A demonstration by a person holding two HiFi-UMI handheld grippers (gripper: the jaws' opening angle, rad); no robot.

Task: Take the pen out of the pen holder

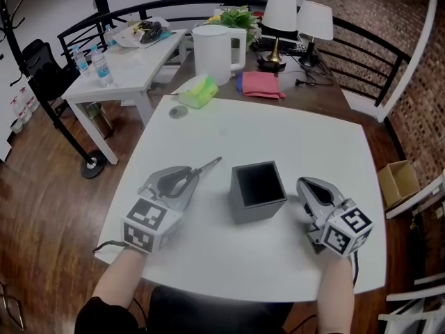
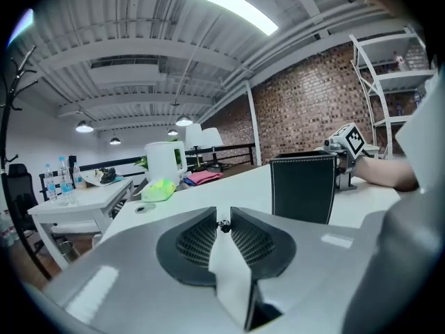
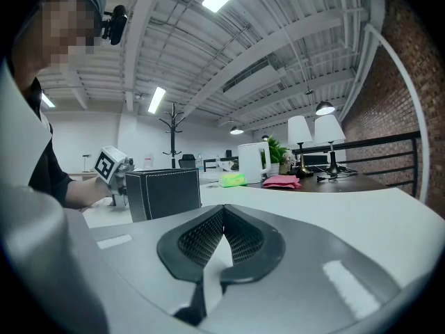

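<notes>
The black square pen holder (image 1: 257,209) stands empty near the front of the white table (image 1: 299,138). My left gripper (image 1: 194,174) is to its left, low over the table, shut on a dark pen (image 1: 211,164) whose free end points toward the back right. In the left gripper view the pen's end (image 2: 223,226) shows pinched between the pads, with the pen holder (image 2: 302,186) ahead to the right. My right gripper (image 1: 303,184) sits just right of the holder, shut with nothing in it. Its tips (image 3: 222,209) meet, and the pen holder (image 3: 163,192) is to the left.
At the table's far edge are a green pack (image 1: 198,90) and a round cable cap (image 1: 179,111). Behind it stand a white kettle (image 1: 217,51), a pink cloth (image 1: 260,84) and two lamps (image 1: 280,19). A white side table with bottles (image 1: 101,65) is at back left.
</notes>
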